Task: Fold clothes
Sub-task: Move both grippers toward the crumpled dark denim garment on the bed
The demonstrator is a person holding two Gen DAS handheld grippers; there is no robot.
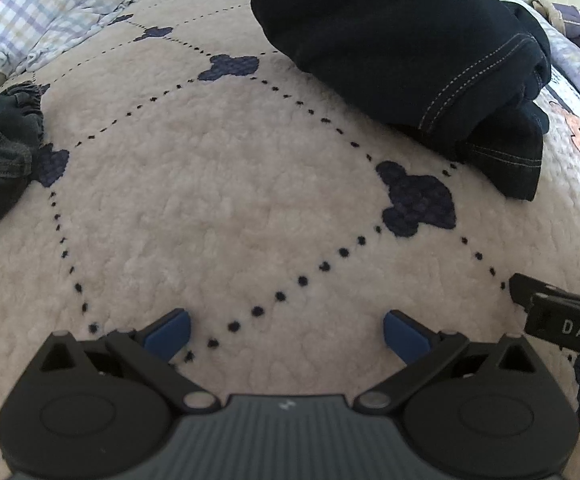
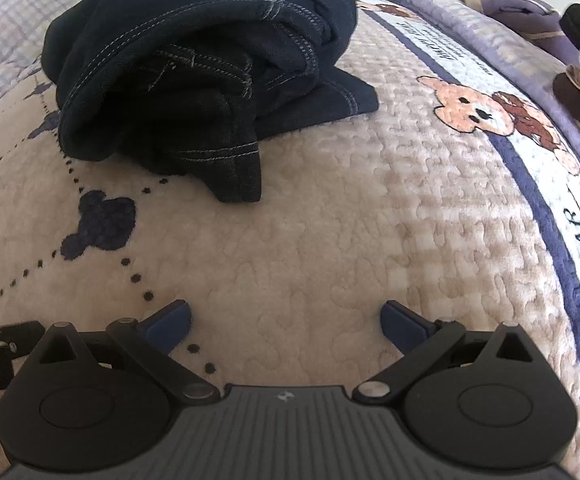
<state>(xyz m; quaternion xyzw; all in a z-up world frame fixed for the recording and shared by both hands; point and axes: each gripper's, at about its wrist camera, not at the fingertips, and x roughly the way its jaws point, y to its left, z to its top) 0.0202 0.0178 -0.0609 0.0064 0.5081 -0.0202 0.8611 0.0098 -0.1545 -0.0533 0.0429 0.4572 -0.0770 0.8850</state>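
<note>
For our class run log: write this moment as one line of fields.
task: fold clothes | dark jeans: bunched on blanket, untouched | left gripper: open, empty | right gripper: open, empty | both short of jeans

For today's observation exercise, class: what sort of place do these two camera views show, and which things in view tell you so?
Most likely a bedroom, seen from over a bed. A fleecy quilted blanket with a bear pattern covers the surface, a checked pillow lies at one end, and crumpled dark jeans wait on top.
</note>
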